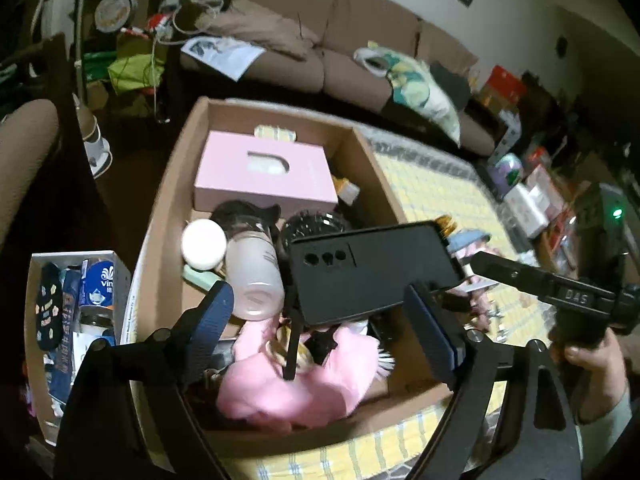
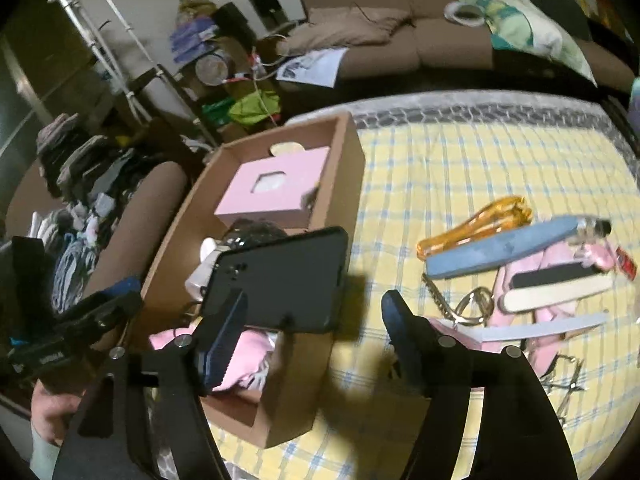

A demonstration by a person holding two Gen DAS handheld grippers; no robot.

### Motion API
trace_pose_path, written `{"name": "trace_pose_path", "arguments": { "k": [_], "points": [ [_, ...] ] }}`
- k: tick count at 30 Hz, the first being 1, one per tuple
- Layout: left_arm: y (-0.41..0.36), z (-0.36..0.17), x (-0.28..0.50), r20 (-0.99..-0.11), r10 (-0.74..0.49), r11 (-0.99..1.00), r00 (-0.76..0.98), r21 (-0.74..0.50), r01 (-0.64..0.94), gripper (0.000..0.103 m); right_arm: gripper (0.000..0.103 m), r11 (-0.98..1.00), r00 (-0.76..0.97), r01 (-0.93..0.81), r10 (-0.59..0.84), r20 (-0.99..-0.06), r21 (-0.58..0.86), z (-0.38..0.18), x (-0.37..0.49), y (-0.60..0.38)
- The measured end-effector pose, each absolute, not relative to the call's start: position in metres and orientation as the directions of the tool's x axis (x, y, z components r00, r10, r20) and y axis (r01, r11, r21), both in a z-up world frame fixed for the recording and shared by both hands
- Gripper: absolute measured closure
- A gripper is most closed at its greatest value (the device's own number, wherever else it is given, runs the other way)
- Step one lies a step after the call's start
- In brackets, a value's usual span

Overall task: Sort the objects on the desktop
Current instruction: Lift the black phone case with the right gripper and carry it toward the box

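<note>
Hovering over an open box (image 1: 168, 208), both pairs of fingers are seen spread wide, and neither pair is pinching anything. Between the left gripper (image 1: 320, 296) tips a black phone (image 1: 372, 272) is seen, back upward, its lower corner at the right finger. In the right wrist view the same phone is seen against the left finger of the right gripper (image 2: 316, 300). What supports it cannot be told; the frames are blurred.

Beneath the phone, the box is already crowded: a bottle (image 1: 252, 276) lying on its side, a pink cloth (image 1: 288, 392), and a pink carton (image 1: 264, 172) at the far end. Beside the box, on the yellow checked surface (image 2: 440, 168), a blue file (image 2: 500, 248) and other small items are left unsorted.

The phone seems to be going into the box. It would best be lowered flat onto the soft cloth, clear of the bottle, with the fingers kept wide until it has settled.
</note>
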State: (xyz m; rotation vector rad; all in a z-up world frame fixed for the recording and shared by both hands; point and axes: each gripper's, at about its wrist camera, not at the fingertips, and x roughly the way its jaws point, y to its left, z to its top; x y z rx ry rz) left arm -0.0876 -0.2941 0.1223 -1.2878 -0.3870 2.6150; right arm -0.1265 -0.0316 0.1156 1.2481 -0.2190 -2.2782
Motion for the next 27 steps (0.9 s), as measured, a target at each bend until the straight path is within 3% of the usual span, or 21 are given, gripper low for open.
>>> {"name": "trace_pose_path", "arguments": {
  "k": [5, 8, 12, 16, 20, 23, 27],
  "points": [
    [-0.268, 0.100, -0.113, -0.809, 0.263, -0.963, -0.525, -0.249, -0.098, 0.017, 0.032, -0.860, -0.412, 0.354, -0.496, -0.764, 0.367, 0.094, -0.134, -0.031],
    [-0.266, 0.092, -0.116, -0.816, 0.275, -0.960, -0.509, -0.260, -0.102, 0.017, 0.050, -0.853, -0.407, 0.350, -0.510, -0.758, 0.386, 0.082, -0.136, -0.025],
    [-0.270, 0.090, -0.116, -0.794, 0.330, -0.941, -0.511, -0.322, -0.108, 0.018, 0.053, -0.810, -0.383, 0.304, -0.586, -0.714, 0.501, 0.067, -0.141, -0.010],
    [-0.272, 0.094, -0.119, -0.758, 0.409, -0.907, -0.508, -0.401, -0.132, 0.038, 0.056, -0.787, -0.379, 0.346, -0.615, -0.691, 0.510, 0.071, -0.139, -0.018],
    [-0.268, 0.111, -0.121, -0.731, 0.420, -0.903, -0.538, -0.398, -0.164, 0.038, 0.059, -0.778, -0.382, 0.418, -0.618, -0.687, 0.468, 0.089, -0.137, -0.043],
    [-0.272, 0.114, -0.128, -0.761, 0.349, -0.932, -0.547, -0.341, -0.119, 0.038, 0.061, -0.810, -0.375, 0.449, -0.554, -0.743, 0.378, 0.092, -0.142, -0.063],
    [-0.288, 0.100, -0.137, -0.792, 0.309, -0.942, -0.526, -0.330, -0.057, 0.029, 0.061, -0.813, -0.362, 0.442, -0.547, -0.755, 0.378, 0.079, -0.145, -0.056]
  ]
}}
